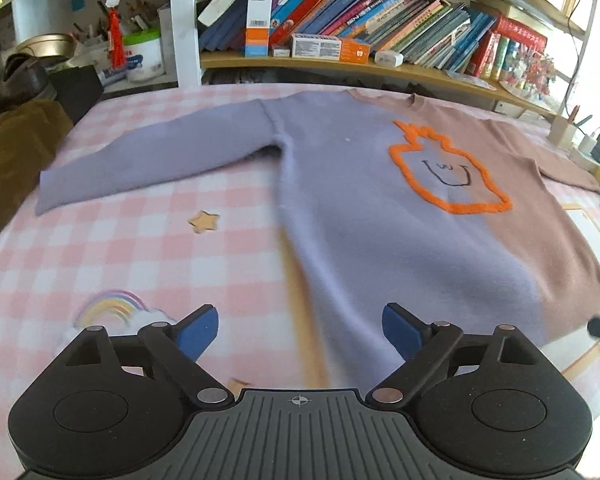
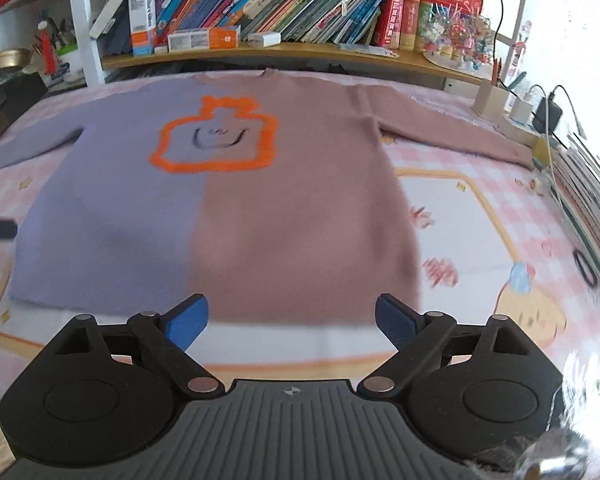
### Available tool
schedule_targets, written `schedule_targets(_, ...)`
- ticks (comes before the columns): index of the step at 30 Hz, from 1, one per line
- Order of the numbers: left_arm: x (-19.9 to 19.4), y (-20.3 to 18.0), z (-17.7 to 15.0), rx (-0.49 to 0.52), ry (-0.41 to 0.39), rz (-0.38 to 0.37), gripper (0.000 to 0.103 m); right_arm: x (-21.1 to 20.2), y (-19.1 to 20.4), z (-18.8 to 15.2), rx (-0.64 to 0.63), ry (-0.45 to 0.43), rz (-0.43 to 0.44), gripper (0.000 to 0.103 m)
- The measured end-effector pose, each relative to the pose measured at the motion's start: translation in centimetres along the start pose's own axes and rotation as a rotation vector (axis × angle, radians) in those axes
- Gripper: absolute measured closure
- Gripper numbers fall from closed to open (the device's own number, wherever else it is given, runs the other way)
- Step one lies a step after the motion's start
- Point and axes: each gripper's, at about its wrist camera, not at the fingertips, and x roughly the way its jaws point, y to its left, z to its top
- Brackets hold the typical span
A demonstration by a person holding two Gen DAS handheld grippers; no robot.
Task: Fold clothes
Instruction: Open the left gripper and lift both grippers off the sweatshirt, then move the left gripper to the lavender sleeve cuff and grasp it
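1. we saw the sweater (image 2: 220,200) lying flat, front up, on the checked bed cover (image 1: 140,240), hem nearest us.
2. both the left tongs (image 1: 300,332) and right tongs (image 2: 292,320) stood wide, holding nothing, above the hem.
3. we judged folding not yet begun; next, grip a sleeve or hem corner.

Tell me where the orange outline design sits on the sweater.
The orange outline design sits on the upper chest of the sweater, just below the neckline, straddling the seam between its purple and brown halves, mostly on the purple side.

Behind it all was a wooden shelf (image 2: 284,50) crammed with leaning books (image 2: 300,4), plus a pink checked blanket (image 1: 140,240) underneath.
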Motion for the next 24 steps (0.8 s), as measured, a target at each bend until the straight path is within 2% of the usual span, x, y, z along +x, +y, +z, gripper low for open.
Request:
schedule_targets(5,0.1,3.1,0.0,0.023,0.012,-0.036,0.011,-0.9,3.9,-1.2,0.036,-0.002,-0.074,0.013)
schedule_targets(12,0.2,6.7,0.5,-0.035,-0.013,-0.051,0.011,-1.5,5.1,-0.3,0.142,-0.036,-0.157,0.006)
schedule_targets(18,0.4,11.2,1.1,-0.157,-0.041,0.01,0.011,-1.1,6.7,0.6,0.136,-0.031,-0.164,0.006)
schedule_targets(24,0.6,15.9,1.2,-0.279,-0.072,0.124,0.011,-0.5,7.7,1.1,0.118,-0.012,-0.167,0.006)
